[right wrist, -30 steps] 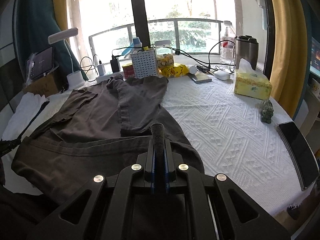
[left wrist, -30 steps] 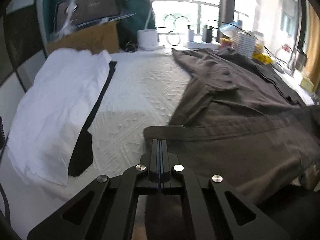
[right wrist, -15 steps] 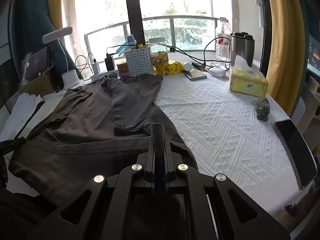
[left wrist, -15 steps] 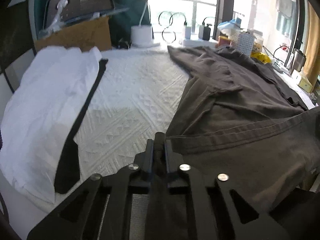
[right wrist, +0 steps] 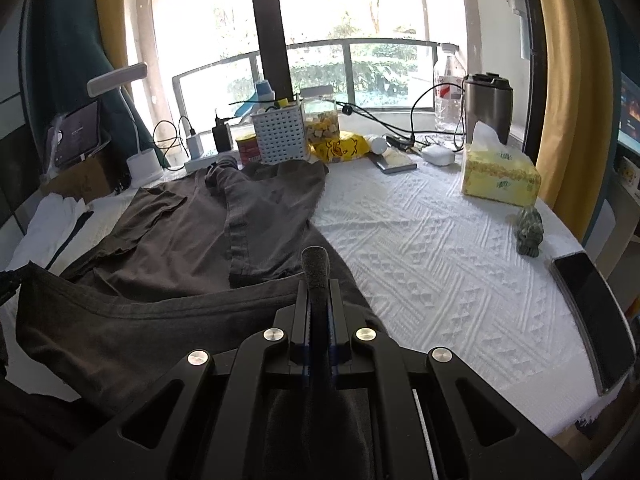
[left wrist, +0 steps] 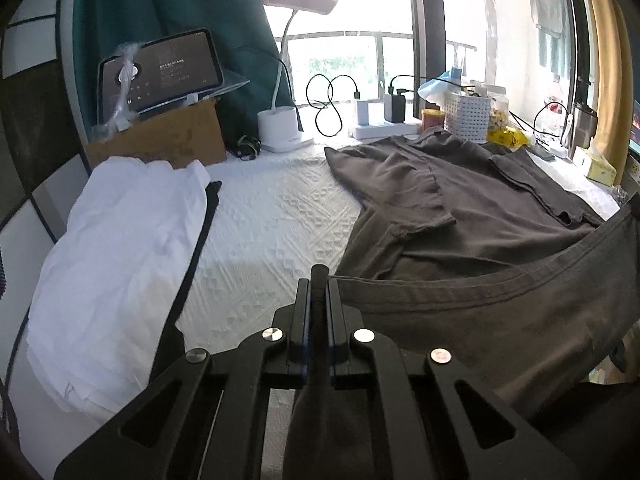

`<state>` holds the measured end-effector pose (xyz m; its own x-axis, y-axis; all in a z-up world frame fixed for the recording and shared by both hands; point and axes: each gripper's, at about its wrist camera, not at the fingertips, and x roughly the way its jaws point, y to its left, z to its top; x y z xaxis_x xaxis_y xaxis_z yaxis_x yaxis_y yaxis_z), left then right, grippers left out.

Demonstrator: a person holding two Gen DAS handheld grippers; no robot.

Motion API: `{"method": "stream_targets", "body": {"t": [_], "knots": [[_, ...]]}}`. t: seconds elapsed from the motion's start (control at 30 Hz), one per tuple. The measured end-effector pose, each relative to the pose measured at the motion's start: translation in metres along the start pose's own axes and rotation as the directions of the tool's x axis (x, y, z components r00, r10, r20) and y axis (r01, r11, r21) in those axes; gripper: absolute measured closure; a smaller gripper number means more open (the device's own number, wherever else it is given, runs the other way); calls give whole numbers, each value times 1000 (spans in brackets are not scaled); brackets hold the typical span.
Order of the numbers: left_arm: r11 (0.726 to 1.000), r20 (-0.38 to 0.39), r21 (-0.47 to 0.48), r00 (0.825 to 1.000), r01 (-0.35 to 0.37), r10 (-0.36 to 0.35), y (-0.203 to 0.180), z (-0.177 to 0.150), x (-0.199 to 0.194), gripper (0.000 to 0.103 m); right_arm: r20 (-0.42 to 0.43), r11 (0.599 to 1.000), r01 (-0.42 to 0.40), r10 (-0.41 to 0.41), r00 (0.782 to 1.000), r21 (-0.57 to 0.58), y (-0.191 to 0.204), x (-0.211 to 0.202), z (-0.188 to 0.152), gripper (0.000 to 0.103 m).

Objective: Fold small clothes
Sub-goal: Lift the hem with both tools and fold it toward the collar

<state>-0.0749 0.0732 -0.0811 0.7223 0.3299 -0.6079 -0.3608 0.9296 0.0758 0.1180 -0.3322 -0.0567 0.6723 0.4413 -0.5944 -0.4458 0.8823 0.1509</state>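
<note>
A dark brown T-shirt (left wrist: 472,208) lies on the white textured tablecloth (left wrist: 276,216), its sleeves folded inward. My left gripper (left wrist: 319,280) is shut on the shirt's hem at the near left corner, and the cloth bulges out between the pads. In the right wrist view the same T-shirt (right wrist: 176,240) stretches away to the left. My right gripper (right wrist: 316,268) is shut on the hem's right corner. The hem hangs taut and lifted between the two grippers, above the table's near edge.
A white garment with a black strip (left wrist: 120,248) lies at the left. A tablet on a cardboard box (left wrist: 160,72), a desk lamp (left wrist: 280,124), chargers and a white basket (right wrist: 278,136) line the far edge. A tissue box (right wrist: 500,172), a small figurine (right wrist: 530,232) and a phone (right wrist: 592,316) are on the right.
The left gripper has risen with the hem corner, lifting the hem off the table into a taut band. The right gripper keeps its grip and has hardly moved.
</note>
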Motion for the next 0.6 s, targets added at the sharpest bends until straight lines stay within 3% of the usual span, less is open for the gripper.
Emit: {"method": "stream_targets", "body": {"t": [0.6], "knots": [[1000,101,-4,995,-19,20,11,56,10,98,37,1000,17,-17,999,13,-9,11,44,95]]}}
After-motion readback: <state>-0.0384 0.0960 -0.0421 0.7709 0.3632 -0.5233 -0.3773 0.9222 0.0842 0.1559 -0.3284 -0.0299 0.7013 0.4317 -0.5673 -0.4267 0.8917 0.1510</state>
